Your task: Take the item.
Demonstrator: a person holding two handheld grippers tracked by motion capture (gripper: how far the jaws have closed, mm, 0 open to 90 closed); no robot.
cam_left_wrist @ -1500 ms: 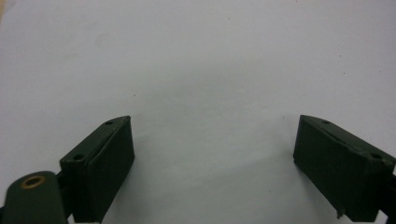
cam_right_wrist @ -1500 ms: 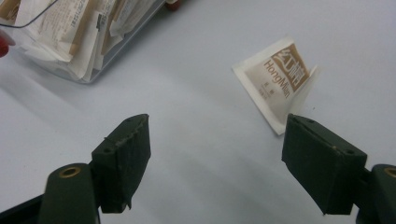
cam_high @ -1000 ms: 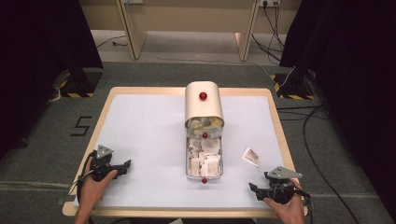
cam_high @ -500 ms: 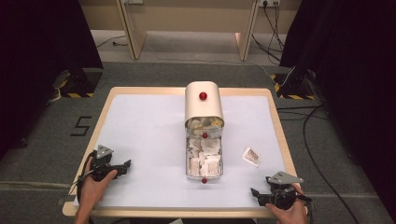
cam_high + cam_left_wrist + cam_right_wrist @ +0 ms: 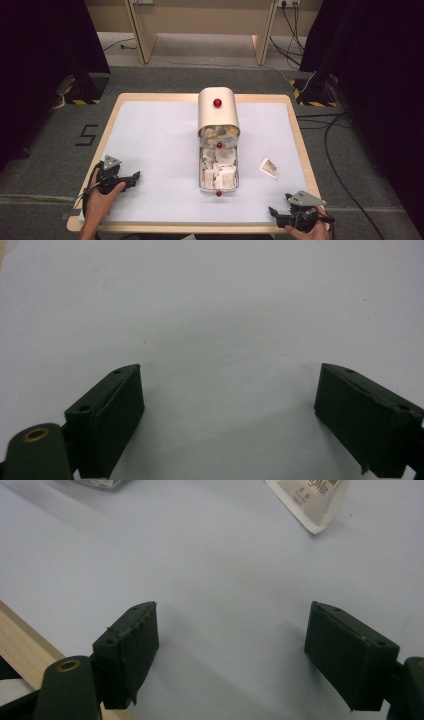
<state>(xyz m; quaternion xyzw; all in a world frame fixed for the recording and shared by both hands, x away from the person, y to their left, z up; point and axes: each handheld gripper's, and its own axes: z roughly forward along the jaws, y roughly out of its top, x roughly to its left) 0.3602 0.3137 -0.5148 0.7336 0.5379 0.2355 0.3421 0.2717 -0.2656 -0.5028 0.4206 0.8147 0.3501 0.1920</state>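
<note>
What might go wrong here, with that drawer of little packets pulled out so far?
The open drawer is piled with packets, so a clumsy grab might spill some. The loose packet lies flat on the table, probably hard for the open right gripper to pinch. Pushing the drawer could shift the light box.

Desk (image 5: 150,140): pale top, light wood rim, set on grey carpet. Tin (image 5: 218,114) stands mid-desk, cream, rounded top with red knob (image 5: 217,102). Its drawer (image 5: 218,170) is pulled out toward the near edge, packed with white sachets; red knobs at both drawer ends. One loose sachet (image 5: 268,167) lies flat right of the drawer, apart from it. Floor: a "5" mark (image 5: 88,134) left of the desk, cables (image 5: 340,150) trailing at right, black curtains both sides, wooden legs beyond.
</note>
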